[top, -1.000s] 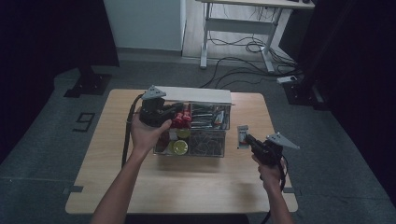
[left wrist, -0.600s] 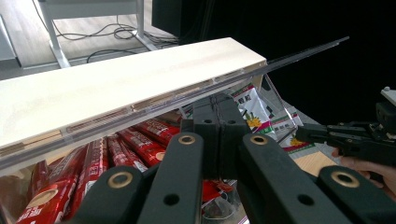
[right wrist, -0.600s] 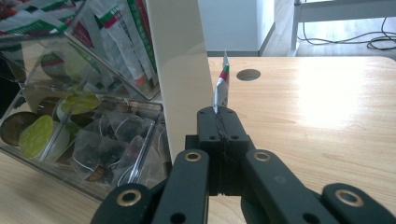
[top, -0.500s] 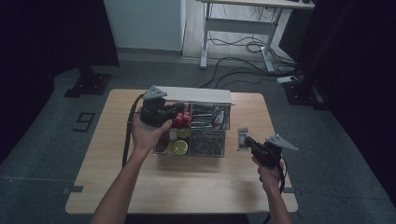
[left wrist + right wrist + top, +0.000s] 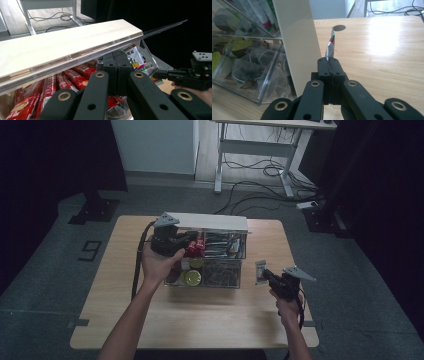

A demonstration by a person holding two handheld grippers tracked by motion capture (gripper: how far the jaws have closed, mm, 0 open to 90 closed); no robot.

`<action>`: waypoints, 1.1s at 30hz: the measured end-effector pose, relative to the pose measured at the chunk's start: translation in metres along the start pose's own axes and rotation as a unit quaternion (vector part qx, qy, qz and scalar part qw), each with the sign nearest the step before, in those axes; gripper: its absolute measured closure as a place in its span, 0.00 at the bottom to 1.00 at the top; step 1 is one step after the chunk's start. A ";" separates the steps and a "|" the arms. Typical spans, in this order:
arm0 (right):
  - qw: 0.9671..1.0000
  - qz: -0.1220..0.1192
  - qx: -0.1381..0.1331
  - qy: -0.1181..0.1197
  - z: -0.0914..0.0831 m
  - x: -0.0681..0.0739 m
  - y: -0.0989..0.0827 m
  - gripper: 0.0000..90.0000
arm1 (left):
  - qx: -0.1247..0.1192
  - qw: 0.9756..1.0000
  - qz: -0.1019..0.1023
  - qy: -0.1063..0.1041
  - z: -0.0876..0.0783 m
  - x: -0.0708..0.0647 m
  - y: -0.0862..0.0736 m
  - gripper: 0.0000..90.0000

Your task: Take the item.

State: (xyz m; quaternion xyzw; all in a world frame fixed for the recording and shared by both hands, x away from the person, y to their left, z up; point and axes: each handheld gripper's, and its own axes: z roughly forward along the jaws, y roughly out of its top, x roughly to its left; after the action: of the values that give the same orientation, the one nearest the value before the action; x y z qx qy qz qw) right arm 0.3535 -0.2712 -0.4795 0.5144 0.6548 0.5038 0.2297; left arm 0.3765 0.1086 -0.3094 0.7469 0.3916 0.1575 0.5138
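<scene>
A clear organiser box with a white lid [image 5: 210, 221] stands mid-table, its white side panel [image 5: 297, 37] close on my right gripper's left. Red packets [image 5: 195, 247] fill its upper left compartment [image 5: 75, 77]. My left gripper [image 5: 191, 245] is shut, its tips [image 5: 116, 56] just under the raised lid edge among the packets; I cannot tell whether anything is pinched. To the right of the box, low over the table, my right gripper [image 5: 265, 273] is shut on a small printed sachet [image 5: 330, 46], which stands upright from the tips [image 5: 329, 61]. The same sachet [image 5: 259, 271] shows white from above.
The lower compartments hold clear-wrapped tea bags [image 5: 259, 70] and a yellow-green round item [image 5: 191, 277]. A cable hole [image 5: 339, 27] sits in the wooden table [image 5: 200, 320] beyond the sachet. Desk legs and floor cables [image 5: 260, 175] lie behind the table.
My right gripper has sunk slightly toward the table with the sachet in it. The left hand has kept still at the box.
</scene>
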 end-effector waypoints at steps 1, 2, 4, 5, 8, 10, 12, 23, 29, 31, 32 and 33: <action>1.000 0.002 0.003 -0.001 0.001 -0.001 -0.001 0.99 | 0.000 1.000 0.000 0.000 0.000 0.000 0.000 0.99; 1.000 0.002 0.003 -0.001 0.001 -0.001 -0.001 0.99 | 0.000 1.000 0.000 0.000 0.000 0.000 0.000 0.99; 1.000 0.004 0.006 -0.003 0.003 -0.003 -0.003 0.99 | 0.000 1.000 0.000 0.000 0.000 0.000 0.000 0.99; 1.000 0.004 0.006 -0.004 0.003 -0.003 -0.003 0.99 | -0.001 1.000 -0.001 0.000 0.000 0.000 0.000 0.99; 1.000 0.005 0.012 -0.006 0.006 -0.006 -0.006 0.99 | -0.001 1.000 -0.001 0.000 0.001 0.000 -0.001 0.99; 1.000 0.006 0.015 -0.008 0.007 -0.008 -0.008 0.99 | -0.001 1.000 0.000 0.000 0.001 -0.001 -0.001 0.99; 1.000 0.009 0.020 -0.010 0.008 -0.010 -0.010 0.99 | -0.001 1.000 0.000 0.000 0.001 -0.001 -0.001 0.99; 0.999 0.014 0.033 -0.016 0.013 -0.017 -0.016 0.99 | 0.000 1.000 0.001 0.001 0.001 -0.001 -0.001 0.99; 0.999 0.018 0.043 -0.019 0.015 -0.022 -0.020 0.99 | 0.000 1.000 0.000 0.000 0.002 -0.001 -0.001 0.99; 0.999 0.017 0.043 -0.020 0.016 -0.023 -0.021 0.99 | 0.000 1.000 0.001 0.000 0.002 -0.001 -0.001 0.99; 0.999 0.019 0.046 -0.021 0.016 -0.023 -0.021 0.99 | 0.000 1.000 0.001 0.000 0.002 -0.001 -0.001 0.99; 0.998 0.019 0.047 -0.022 0.017 -0.024 -0.022 0.99 | 0.000 1.000 0.001 0.001 0.002 -0.001 -0.001 0.99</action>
State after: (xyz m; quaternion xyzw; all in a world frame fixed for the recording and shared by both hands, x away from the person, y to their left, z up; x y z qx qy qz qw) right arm 0.3661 -0.2855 -0.5113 0.5479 0.6625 0.4656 0.2100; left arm 0.3764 0.1071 -0.3111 0.7469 0.3914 0.1583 0.5137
